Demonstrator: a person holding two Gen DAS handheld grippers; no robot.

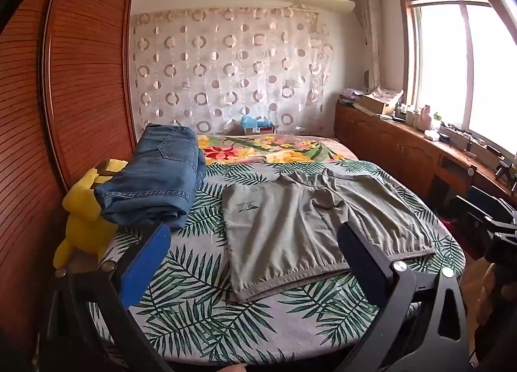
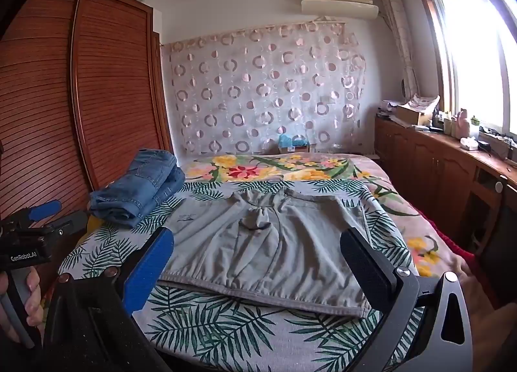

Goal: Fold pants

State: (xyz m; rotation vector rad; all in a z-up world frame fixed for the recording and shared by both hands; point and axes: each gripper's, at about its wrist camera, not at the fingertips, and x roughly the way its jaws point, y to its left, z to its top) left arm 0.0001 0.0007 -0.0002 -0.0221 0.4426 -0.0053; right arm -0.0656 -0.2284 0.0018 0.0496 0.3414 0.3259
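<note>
The left tongs (image 1: 252,262) are wide open and hold nothing. The right tongs (image 2: 258,262) are wide open and empty too.

The grey pants (image 1: 310,226) lie spread flat on the bed (image 1: 200,301), just in front of both tongs. They look soft, thin and light, so they will likely flop and wrinkle. The thick waistband (image 2: 268,294) at the near edge looks like the best place to pinch.

On the left sit a yellow plush toy (image 1: 82,220) and folded blue jeans (image 1: 155,184), close to the pants. A flower blanket (image 1: 274,149) lies behind. Nothing is on top of the pants.
</note>
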